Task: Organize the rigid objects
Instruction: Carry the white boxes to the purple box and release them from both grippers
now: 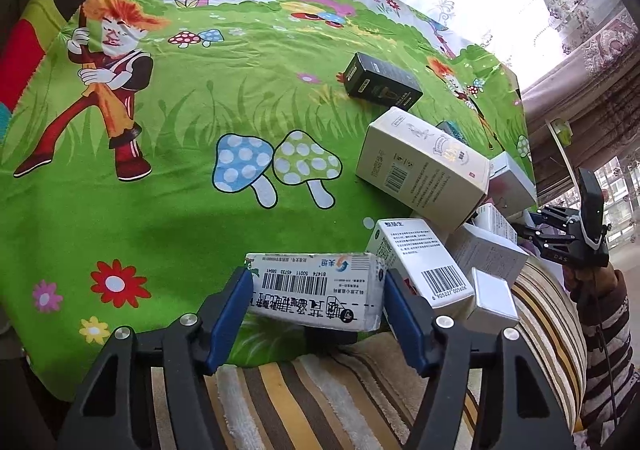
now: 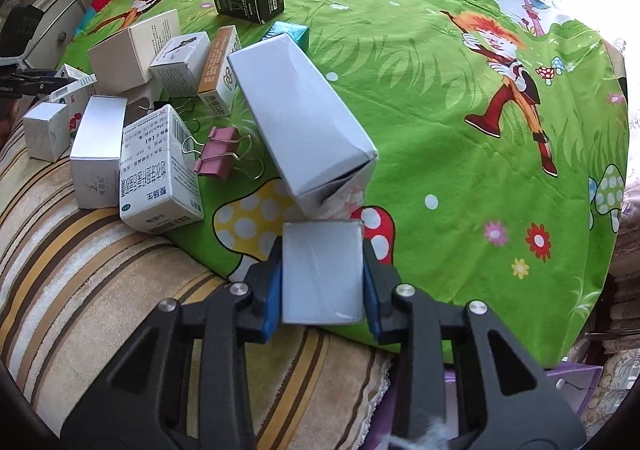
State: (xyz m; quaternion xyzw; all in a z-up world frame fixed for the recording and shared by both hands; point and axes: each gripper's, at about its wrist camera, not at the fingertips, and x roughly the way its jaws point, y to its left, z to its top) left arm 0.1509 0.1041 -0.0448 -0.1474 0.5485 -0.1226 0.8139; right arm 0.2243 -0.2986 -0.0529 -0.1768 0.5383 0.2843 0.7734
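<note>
My left gripper [image 1: 318,275] points down at the near edge of the green cartoon cloth [image 1: 180,178], and its blue pads press on both ends of a white box with a barcode label [image 1: 316,292]. In the right wrist view my right gripper [image 2: 323,250] is shut on a small plain white box [image 2: 322,274]. That box sits just below a long white box [image 2: 300,118] that lies tilted. A pile of white medicine boxes [image 2: 160,174] lies to the left of it. A black box [image 1: 382,80] lies apart, farther back on the cloth.
A pink binder clip [image 2: 218,156] and a black one lie among the boxes. A striped towel [image 1: 320,390] covers the near edge under both grippers. A person's striped sleeve [image 1: 604,330] is at the right. Curtains [image 1: 580,62] hang behind.
</note>
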